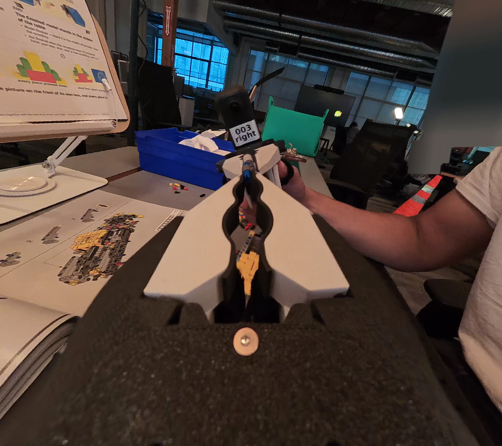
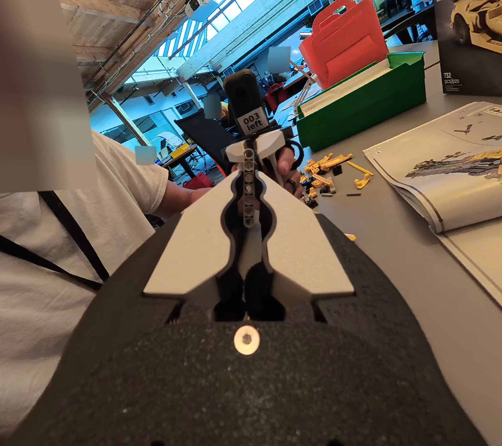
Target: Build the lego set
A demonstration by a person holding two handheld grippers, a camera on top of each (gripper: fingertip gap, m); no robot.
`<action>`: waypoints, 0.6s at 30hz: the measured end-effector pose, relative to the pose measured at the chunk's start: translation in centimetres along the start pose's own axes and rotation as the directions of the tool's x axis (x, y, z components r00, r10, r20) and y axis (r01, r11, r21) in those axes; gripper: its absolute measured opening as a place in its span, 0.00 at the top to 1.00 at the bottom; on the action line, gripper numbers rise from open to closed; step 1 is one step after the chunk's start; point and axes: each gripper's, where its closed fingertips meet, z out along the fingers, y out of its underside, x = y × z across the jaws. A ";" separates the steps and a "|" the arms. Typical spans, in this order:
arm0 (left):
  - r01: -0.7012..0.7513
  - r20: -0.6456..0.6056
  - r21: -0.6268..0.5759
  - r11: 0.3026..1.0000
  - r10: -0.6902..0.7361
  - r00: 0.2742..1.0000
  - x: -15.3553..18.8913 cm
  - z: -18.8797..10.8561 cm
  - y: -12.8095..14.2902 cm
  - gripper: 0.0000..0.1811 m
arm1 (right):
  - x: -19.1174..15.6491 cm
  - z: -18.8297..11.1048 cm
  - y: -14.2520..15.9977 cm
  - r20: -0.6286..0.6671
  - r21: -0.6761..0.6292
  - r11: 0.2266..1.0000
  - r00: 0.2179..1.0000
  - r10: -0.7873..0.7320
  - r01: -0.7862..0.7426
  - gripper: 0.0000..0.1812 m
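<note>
My left gripper (image 1: pixel 248 184) is shut on a grey holed Lego beam (image 2: pixel 248 190). In the right wrist view the left gripper (image 2: pixel 251 151) holds the beam upright in the air with its holes facing the camera. In the left wrist view the beam shows only edge-on as a pale sliver (image 1: pixel 250 199). My right gripper (image 1: pixel 248 161) faces the left one and is shut on a blue-and-grey pin (image 1: pixel 246 175), whose blue end is at the beam. The right gripper's own tips (image 2: pixel 248 179) flank the beam. A partly built yellow model (image 1: pixel 248 267) lies on the table below.
An open instruction booklet (image 1: pixel 95 240) (image 2: pixel 448 175) lies on the grey table. Loose yellow and black parts (image 2: pixel 323 175) and small pins (image 1: pixel 178 187) are scattered. There is also a blue bin (image 1: pixel 168 153), a green bin (image 2: pixel 361 109), the Lego box (image 2: pixel 470 12) and a paper stand (image 1: pixel 54 39).
</note>
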 end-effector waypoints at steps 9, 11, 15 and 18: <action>-0.034 0.016 -0.040 0.999 0.035 0.999 0.0 0.2 0.6 0.98 | 0.4 0.1 0.0 -0.029 0.007 1.000 1.000 0.003 -0.002 0.97; -0.029 0.019 -0.044 0.999 0.030 0.999 -0.1 0.2 0.6 0.98 | 0.6 0.1 0.0 -0.039 0.003 1.000 0.999 0.000 0.000 0.97; -0.041 0.012 -0.080 0.996 0.042 0.999 0.2 0.5 1.2 0.98 | 0.5 0.4 0.8 -0.035 -0.043 0.999 0.999 -0.009 0.008 0.97; -0.095 0.036 -0.104 0.990 0.099 0.994 -0.2 -0.2 0.9 0.98 | 0.0 -0.6 0.3 -0.128 -0.100 0.992 0.988 -0.090 0.077 0.97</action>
